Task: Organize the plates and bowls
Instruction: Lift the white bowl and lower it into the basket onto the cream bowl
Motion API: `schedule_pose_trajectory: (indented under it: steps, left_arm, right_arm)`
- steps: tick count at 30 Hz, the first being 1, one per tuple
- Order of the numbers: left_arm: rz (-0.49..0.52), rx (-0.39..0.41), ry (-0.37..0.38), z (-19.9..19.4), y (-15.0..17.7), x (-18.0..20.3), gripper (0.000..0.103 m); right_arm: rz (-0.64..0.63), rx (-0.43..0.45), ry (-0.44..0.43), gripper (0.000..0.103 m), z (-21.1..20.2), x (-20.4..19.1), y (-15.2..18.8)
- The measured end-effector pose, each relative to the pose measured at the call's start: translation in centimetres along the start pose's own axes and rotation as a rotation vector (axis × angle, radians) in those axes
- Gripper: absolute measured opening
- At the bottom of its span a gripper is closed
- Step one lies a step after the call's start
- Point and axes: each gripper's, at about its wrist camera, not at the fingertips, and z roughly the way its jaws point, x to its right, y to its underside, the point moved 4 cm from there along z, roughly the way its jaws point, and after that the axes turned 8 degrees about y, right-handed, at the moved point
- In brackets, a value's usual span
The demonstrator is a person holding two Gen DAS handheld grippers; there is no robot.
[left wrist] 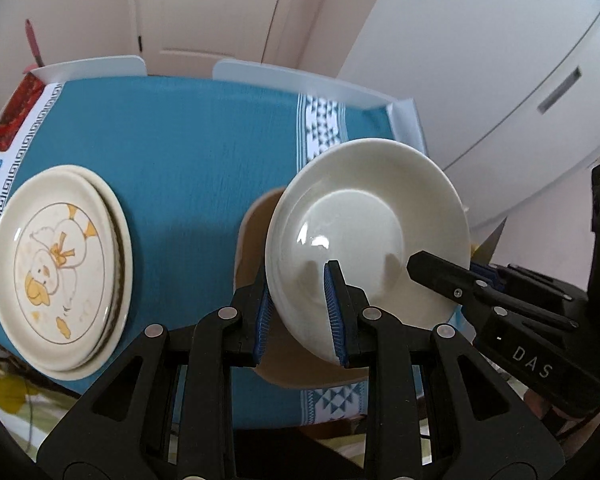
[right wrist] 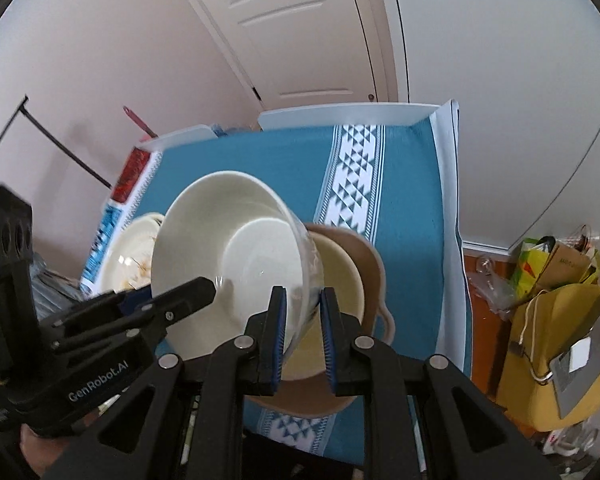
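Left gripper [left wrist: 300, 312]: I have its blue pads clamped across the rim of the cream bowl [left wrist: 366, 236], one finger inside the bowl, one outside. In the right wrist view this gripper [right wrist: 180, 296] comes in from 8 o'clock.

Right gripper [right wrist: 303, 336]: I read it as pinching the same cream bowl [right wrist: 228, 256] on the opposite rim, at 3 o'clock of the bowl; the wall sits between the two pads. From the left wrist view its finger [left wrist: 440, 276] lies over the rim at 4 o'clock.

Cream bowl: lifted and tilted, mouth turned toward the cameras, above the brown bowl [right wrist: 364, 276]. I cannot tell whether the two touch.

Brown bowl: on the blue tablecloth [left wrist: 188, 152], directly behind the cream bowl, pale yellow inside, small handle at its 4 o'clock edge.

Plates: stack with a duck print on the top plate [left wrist: 60, 264], at 9 o'clock on the table, well apart from the bowls.

Surroundings: white door [right wrist: 300, 28] at 12 o'clock; yellow bag [right wrist: 556, 344] on the floor at 3 o'clock.
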Motion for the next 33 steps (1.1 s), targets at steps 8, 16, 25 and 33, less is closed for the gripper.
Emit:
schedule_pose_trajectory:
  steps: [8, 16, 25, 33]
  left_arm:
    - [0.096, -0.071, -0.073, 2.0, 0.5, 0.6, 0.022]
    - [0.167, -0.087, -0.134, 2.8, -0.1, 1.3, 0.022]
    - [0.192, -0.091, -0.180, 3.3, -0.7, 1.1, 0.022]
    - [0.214, -0.091, -0.198, 3.4, -0.6, 1.1, 0.022]
  right_arm:
    - [0.008, -0.021, 0.024, 0.016, 1.3, 0.8, 0.8]
    - [0.025, -0.040, 0.036, 0.016, 2.2, 1.8, 1.4]
    - [0.004, -0.036, 0.047, 0.016, 2.1, 1.6, 1.6]
    - [-0.003, -0.032, 0.052, 0.016, 2.0, 1.6, 1.5]
